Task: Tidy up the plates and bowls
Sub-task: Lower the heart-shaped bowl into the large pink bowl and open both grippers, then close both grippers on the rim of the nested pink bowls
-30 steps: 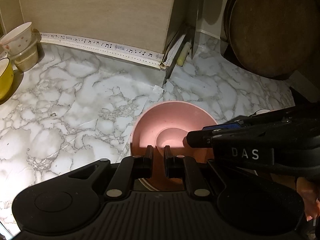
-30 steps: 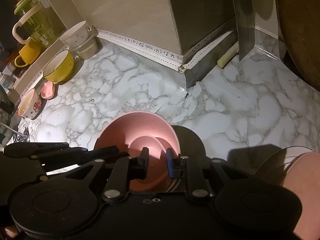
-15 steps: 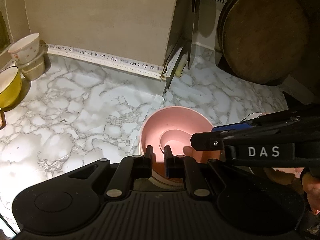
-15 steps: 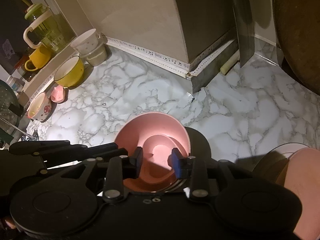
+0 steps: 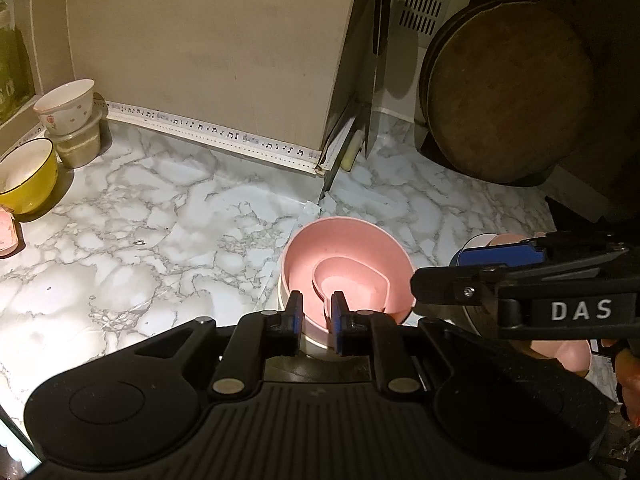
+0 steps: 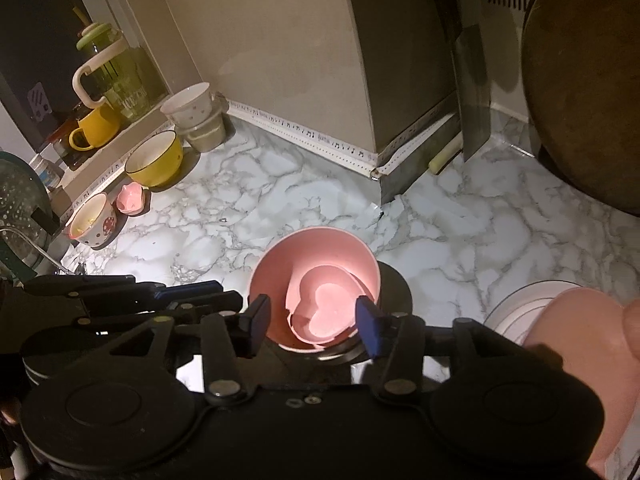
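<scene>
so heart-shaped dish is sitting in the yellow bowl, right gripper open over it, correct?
Not the yellow bowl; that stands off by the wall. The heart-shaped dish sits in the pink bowl, as the right wrist view shows. The right gripper is open over it.

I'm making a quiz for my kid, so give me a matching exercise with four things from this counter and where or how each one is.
Things:
1. heart-shaped dish
2. white dotted bowl
3. yellow mug
4. right claw

States:
A. on the window ledge
B. open
C. inside the pink bowl
D. stacked on a beige cup

Pairs: 1-C, 2-D, 3-A, 4-B
</scene>
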`<state>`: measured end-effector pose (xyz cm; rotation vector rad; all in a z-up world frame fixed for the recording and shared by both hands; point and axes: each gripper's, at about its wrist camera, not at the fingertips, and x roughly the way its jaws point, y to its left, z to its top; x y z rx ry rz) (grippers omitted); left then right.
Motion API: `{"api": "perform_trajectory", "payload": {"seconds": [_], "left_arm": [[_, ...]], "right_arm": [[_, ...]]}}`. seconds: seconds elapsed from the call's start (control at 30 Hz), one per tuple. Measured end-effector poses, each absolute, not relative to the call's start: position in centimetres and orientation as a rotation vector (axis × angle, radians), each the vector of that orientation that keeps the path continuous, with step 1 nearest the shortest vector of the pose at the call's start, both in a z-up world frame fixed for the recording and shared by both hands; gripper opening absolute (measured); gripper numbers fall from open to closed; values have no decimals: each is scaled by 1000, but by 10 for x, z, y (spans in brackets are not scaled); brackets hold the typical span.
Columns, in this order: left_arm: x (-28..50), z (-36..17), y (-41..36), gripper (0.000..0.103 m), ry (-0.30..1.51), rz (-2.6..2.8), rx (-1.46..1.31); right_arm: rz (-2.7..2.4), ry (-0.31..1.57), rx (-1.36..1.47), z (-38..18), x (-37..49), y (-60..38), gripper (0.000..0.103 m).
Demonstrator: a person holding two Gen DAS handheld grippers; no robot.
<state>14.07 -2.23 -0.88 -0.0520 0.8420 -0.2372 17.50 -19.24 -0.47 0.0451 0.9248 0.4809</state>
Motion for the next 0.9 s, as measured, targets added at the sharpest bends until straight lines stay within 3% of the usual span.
{"api": "perform_trajectory", "payload": {"seconds": [0.07,0.23,0.53,0.63,0.9], "left_arm": [[136,-7,-21,22,830,-240,-55],[121,-2,-17,63,780,-223,-54],[106,2,-9,75,741,-217,-76],[106,1,-9,78,745,-206,-85],[125,-17,-12,79,783,-161,-120]], "right_arm": [[473,911,49,-2,168,-195,56],[463,883,60,4,154,-200,61],[455,829,79,10,133,-209,86],[443,820,97,9,131,-213,102],[404,853,168,-8,144,-229,102]]}}
